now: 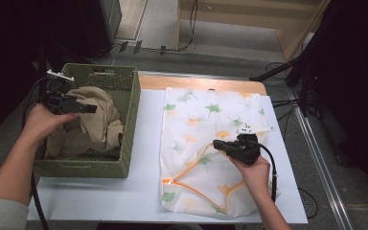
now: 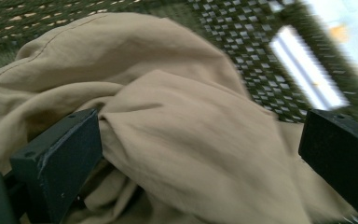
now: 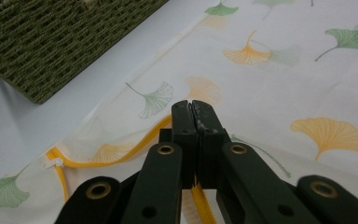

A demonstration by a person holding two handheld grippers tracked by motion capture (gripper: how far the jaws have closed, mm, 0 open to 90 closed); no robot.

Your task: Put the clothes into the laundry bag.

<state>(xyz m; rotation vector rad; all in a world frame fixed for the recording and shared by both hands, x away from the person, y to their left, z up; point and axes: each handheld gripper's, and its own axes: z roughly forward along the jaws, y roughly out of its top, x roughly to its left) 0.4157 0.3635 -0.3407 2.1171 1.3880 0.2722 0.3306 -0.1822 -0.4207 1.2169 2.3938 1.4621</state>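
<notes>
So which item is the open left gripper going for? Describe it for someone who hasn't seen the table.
Start at the green woven basket at the table's left end. Inside lies a crumpled beige cloth, with the left gripper open over it. Unlike the flat white leaf-print bag beside the basket, it is plain and bunched.

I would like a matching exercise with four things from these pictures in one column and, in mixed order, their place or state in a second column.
Column 1:
1. beige cloth
2. green basket
3. left gripper
4. right gripper

Column 2:
A. jaws shut, over the orange zipper of the leaf-print bag
B. crumpled inside the basket
C. stands on the left part of the table
D. jaws wide open on either side of a fold of cloth

Pairs: 1-B, 2-C, 3-D, 4-A
</notes>
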